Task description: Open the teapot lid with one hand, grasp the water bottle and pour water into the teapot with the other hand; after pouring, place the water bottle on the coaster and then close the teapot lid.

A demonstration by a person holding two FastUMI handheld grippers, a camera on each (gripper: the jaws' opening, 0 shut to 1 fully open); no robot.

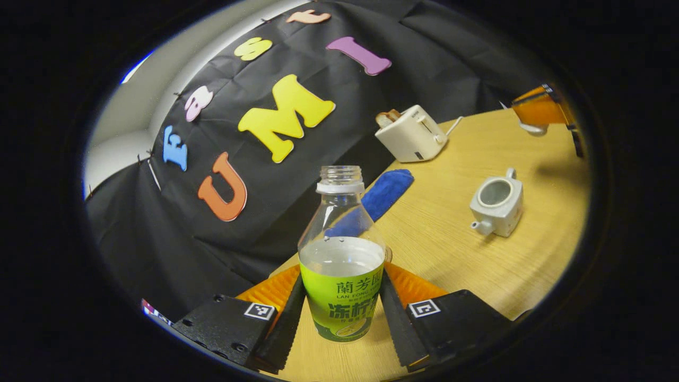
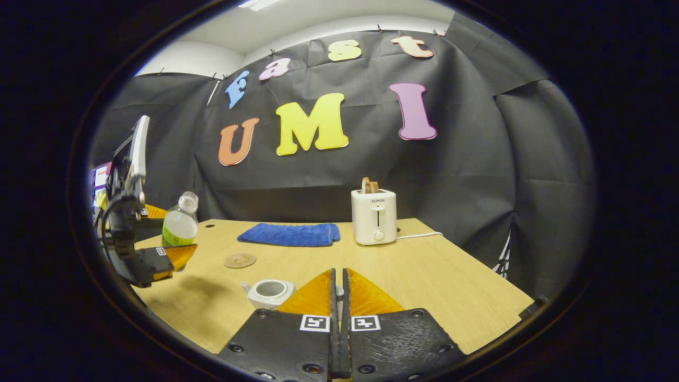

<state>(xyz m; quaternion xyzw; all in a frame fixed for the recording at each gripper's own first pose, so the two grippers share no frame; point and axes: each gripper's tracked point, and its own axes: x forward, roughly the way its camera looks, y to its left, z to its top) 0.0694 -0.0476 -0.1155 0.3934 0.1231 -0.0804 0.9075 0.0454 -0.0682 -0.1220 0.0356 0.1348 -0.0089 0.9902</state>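
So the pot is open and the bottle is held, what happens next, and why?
Probably the left hand-held gripper carries the water bottle over to the teapot and tips it. The bottle has no cap and is partly full, the teapot's mouth is uncovered, and they stand well apart on the table.

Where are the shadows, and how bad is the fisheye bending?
Left gripper view: teapot casts a soft shadow on the table, whose edge curves strongly; the water bottle is sharp. Right gripper view: soft shadow under the left gripper; wall bows at the rim.
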